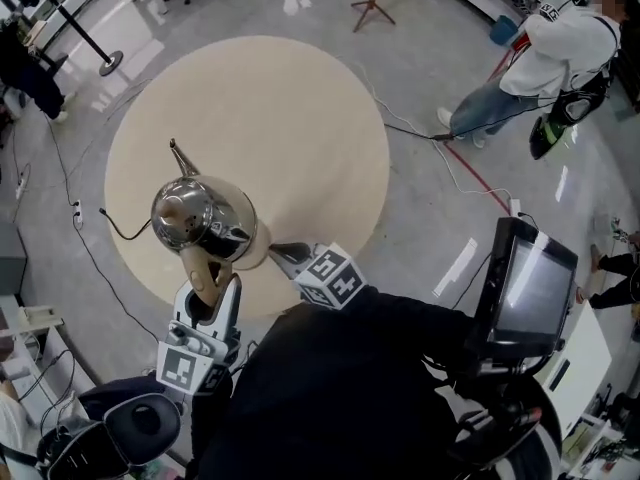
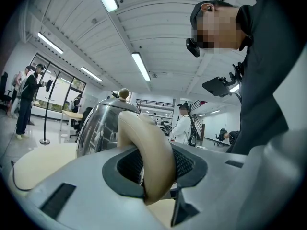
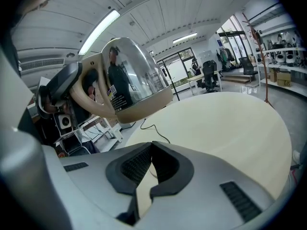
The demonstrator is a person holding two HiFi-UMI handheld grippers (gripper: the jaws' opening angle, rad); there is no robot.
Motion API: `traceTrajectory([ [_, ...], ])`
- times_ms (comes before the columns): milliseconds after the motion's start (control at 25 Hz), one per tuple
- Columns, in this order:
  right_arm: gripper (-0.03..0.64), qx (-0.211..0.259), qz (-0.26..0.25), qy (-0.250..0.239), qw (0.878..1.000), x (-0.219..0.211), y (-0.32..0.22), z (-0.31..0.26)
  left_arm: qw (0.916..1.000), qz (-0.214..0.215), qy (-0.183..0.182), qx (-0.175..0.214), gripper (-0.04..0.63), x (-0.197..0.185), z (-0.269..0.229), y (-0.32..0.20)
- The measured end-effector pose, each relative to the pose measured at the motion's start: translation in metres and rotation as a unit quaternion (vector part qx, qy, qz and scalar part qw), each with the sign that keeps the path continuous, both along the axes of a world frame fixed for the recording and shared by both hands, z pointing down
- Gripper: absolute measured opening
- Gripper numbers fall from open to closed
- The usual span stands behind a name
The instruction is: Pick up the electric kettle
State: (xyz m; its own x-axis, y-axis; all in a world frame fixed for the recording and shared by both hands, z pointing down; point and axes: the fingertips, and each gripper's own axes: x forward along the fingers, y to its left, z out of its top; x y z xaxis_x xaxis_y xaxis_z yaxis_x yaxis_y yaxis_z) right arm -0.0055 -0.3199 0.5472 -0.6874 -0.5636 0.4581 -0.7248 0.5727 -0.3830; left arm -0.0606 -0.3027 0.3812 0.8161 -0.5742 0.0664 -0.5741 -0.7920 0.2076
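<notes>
The electric kettle (image 1: pixel 195 216) is polished steel with a thin spout and a beige handle (image 1: pixel 203 278). It hangs tilted above the near edge of the round beige table (image 1: pixel 290 108). My left gripper (image 1: pixel 207 306) is shut on the kettle's handle (image 2: pixel 149 155), with the steel body (image 2: pixel 98 123) just beyond the left gripper (image 2: pixel 153 169). My right gripper (image 1: pixel 278 254) lies beside the kettle's base, shut with nothing in it. In the right gripper view the kettle (image 3: pixel 132 78) floats up left of the right gripper (image 3: pixel 151 162), clear of the tabletop (image 3: pixel 225 123).
A black cord (image 1: pixel 122 230) trails over the table's left edge. A person in white (image 1: pixel 548 58) stands on the floor at far right. A monitor rig (image 1: pixel 525 290) sits near right, a stanchion base (image 1: pixel 108 64) far left, a chair (image 1: pixel 125 430) near left.
</notes>
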Motion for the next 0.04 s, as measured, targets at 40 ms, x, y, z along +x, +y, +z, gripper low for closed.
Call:
traceTrajectory([
  [40,0.014,0.001,0.005,0.000,1.000,0.0049,-0.0004,-0.0034,1.0000,0.004,0.000,0.001,0.137,0.0030,-0.0032,-0.0011],
])
